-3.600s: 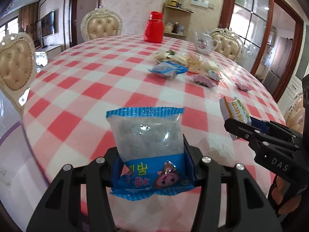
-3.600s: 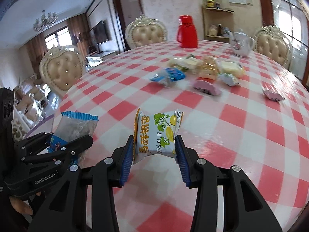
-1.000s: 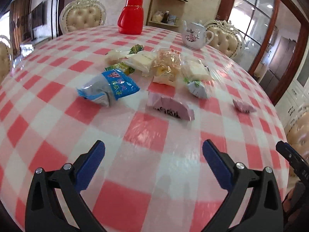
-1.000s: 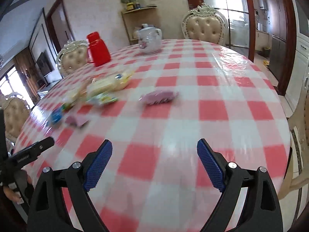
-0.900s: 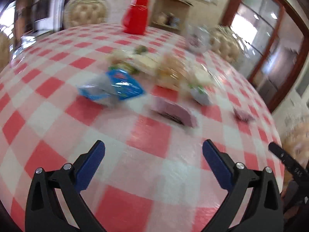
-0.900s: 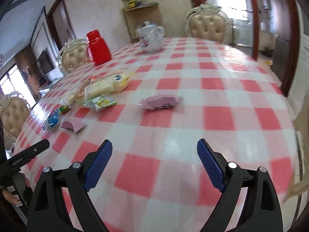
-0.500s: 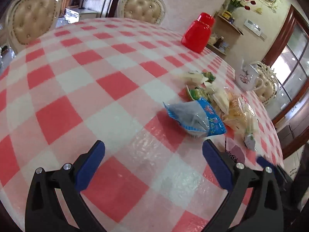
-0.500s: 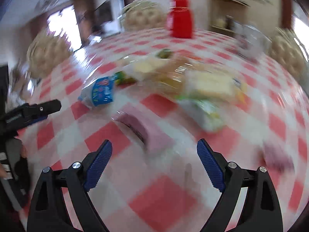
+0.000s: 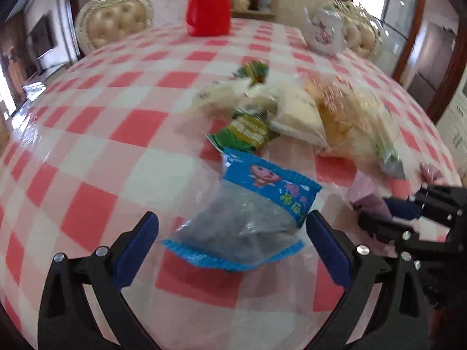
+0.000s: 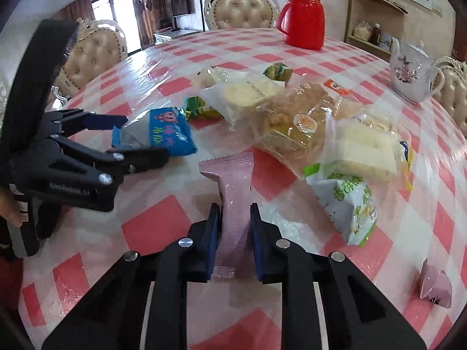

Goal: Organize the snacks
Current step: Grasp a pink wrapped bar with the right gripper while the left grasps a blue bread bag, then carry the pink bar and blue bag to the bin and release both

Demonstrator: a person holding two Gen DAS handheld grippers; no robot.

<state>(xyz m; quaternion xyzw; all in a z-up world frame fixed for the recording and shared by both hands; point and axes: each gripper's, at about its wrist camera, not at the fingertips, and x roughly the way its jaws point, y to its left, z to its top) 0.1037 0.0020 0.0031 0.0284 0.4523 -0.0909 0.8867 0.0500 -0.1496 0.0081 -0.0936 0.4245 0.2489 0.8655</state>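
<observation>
My left gripper (image 9: 232,227) is open, its blue pads on either side of a blue-and-clear snack bag (image 9: 248,210) lying on the checked table; the same bag (image 10: 163,132) and left gripper (image 10: 140,138) show in the right wrist view. My right gripper (image 10: 233,218) is shut on a pink snack packet (image 10: 233,186) resting on the table; it also shows in the left wrist view (image 9: 382,213), closed on the pink packet (image 9: 367,195). Behind lies a pile of snacks: green packets (image 10: 201,108), cake slices (image 10: 248,93), bread (image 10: 294,122).
A red thermos (image 10: 303,14) and a white teapot (image 10: 411,73) stand at the far side of the round table (image 10: 151,227). A small pink packet (image 10: 435,284) lies at the right. A green-and-white packet (image 10: 347,201) lies beside my right gripper. Padded chairs (image 10: 242,8) ring the table.
Both grippers moved in to the snack pile. The right gripper closed on the pink packet. The left gripper, still open, came around the blue bag.
</observation>
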